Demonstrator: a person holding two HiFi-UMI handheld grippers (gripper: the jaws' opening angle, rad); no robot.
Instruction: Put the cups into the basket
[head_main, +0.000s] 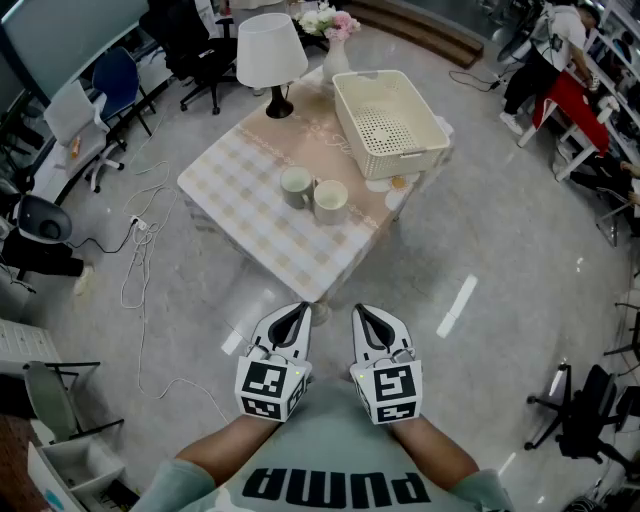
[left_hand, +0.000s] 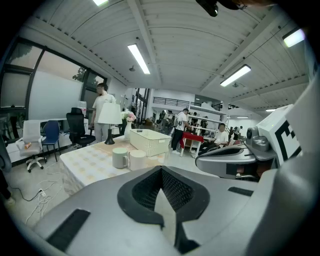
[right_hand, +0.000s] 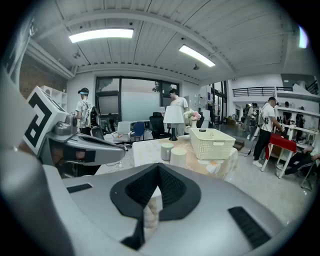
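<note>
The two cups stand side by side, touching or almost so, near the middle of the counter (head_main: 245, 215), which is spread with a pale checked cloth. The left cup (head_main: 296, 187) is greenish-grey. The right cup (head_main: 331, 201) is cream and sits slightly nearer to me. Both are upright with their mouths open to the ceiling. Just beyond them, toward the far right corner of the counter, is the white basket (head_main: 352, 120). It has a perforated floor and nothing lying in it, and it stands apart from the cups. At the far edge, a white-shaded lamp (head_main: 270, 55) stands left of the basket, and a vase of flowers (head_main: 335, 45) stands behind it.

I hold both grippers low and close to my body, short of the counter's near corner and well apart from the cups. The left gripper (head_main: 293, 322) is clenched, its black pads meeting at the tips with nothing between them. The right gripper (head_main: 375, 325) is clenched in the same way and is also empty. They sit parallel, just beside each other, and both point forward and a little downward toward the counter.

Around the counter is a shiny grey floor (head_main: 500, 270), with office chairs and loose white cables (head_main: 140, 270) to the left.
</note>
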